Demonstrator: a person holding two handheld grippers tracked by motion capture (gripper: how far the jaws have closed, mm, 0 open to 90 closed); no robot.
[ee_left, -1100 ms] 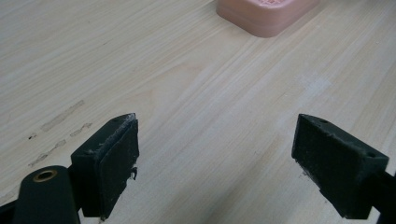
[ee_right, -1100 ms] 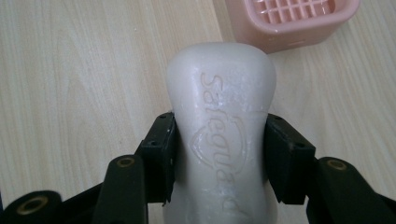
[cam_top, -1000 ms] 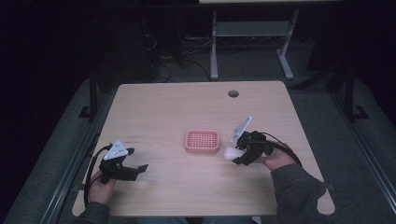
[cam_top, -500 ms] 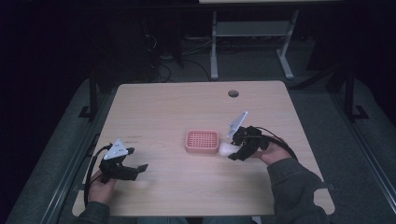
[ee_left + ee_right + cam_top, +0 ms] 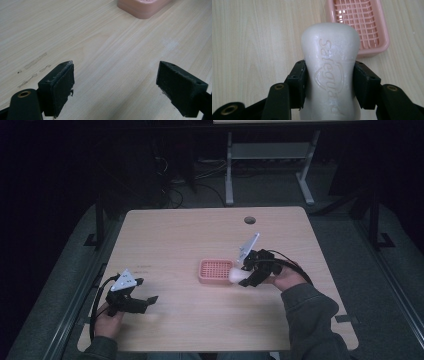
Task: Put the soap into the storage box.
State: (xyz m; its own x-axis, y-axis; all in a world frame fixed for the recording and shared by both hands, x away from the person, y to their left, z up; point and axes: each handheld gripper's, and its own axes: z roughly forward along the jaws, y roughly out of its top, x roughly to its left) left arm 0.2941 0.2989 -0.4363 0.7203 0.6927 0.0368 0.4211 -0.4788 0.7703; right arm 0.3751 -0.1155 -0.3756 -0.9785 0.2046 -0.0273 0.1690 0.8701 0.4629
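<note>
- High view: a pale wooden surface (image 5: 200, 235) carries a pink soap dish (image 5: 215, 271) near its middle. The right gripper (image 5: 243, 276) holds a white soap bar (image 5: 235, 275) at the dish's right edge. The left gripper (image 5: 150, 301) sits near the surface's front left corner, well apart from the dish.
- Left gripper view: its two black fingers (image 5: 58, 86) stand wide apart with nothing but bare wood between them; the dish's corner (image 5: 143, 8) lies ahead.
- Right gripper view: the fingers (image 5: 298, 82) are clamped on both sides of the soap bar (image 5: 330, 67), embossed "Safeguard", raised above the wood just beside the dish (image 5: 372, 30).
</note>
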